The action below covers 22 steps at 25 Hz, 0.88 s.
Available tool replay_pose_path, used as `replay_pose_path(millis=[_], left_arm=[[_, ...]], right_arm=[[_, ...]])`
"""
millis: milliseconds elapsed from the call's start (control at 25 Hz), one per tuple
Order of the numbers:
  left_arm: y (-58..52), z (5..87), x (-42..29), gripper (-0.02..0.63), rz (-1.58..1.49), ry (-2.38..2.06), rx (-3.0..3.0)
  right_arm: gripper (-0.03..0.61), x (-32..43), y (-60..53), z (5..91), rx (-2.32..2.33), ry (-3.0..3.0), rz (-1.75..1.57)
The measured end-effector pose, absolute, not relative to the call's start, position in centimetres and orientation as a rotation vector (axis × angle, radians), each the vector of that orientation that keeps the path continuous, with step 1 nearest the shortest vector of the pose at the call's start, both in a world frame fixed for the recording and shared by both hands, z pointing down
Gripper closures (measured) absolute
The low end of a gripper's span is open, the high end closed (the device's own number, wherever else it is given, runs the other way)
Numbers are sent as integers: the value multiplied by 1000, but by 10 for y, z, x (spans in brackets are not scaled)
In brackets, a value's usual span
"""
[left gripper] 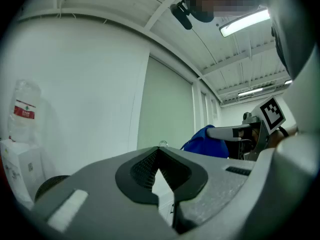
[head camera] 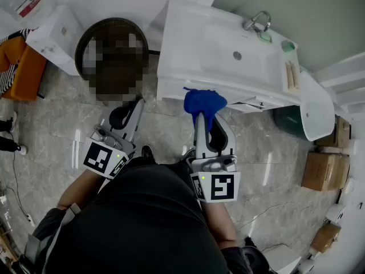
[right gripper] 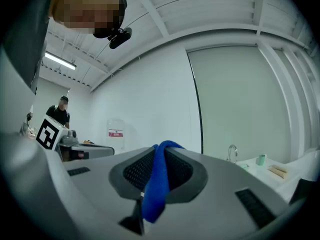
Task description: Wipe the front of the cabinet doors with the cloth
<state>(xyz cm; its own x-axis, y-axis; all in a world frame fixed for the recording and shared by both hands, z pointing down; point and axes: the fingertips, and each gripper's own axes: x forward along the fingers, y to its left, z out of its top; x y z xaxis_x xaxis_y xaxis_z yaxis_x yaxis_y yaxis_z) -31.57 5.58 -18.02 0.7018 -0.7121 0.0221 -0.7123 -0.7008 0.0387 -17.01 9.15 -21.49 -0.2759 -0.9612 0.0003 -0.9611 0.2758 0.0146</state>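
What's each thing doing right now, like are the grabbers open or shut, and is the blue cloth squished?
left gripper, shut with nothing between its jaws.
right gripper, shut on the blue cloth.
blue cloth, bunched up and pinched in the right gripper.
green cup, standing upright on the sink counter.
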Motion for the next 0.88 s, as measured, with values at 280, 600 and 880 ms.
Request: replay_pose_path(millis=[280,600,880], left_arm=[[54,-179,-317,615,5,-1192,2856],[52,-175,-314,615,10,-1181,2846],[33,-132,-306,615,108,-1280,2749]], right_arm=[[522,-170,89,-215,1892,-2500,-15],[522,-164,87,-208,1897,-2511,35],[522,-124,63,-104,1784,-2457,400]])
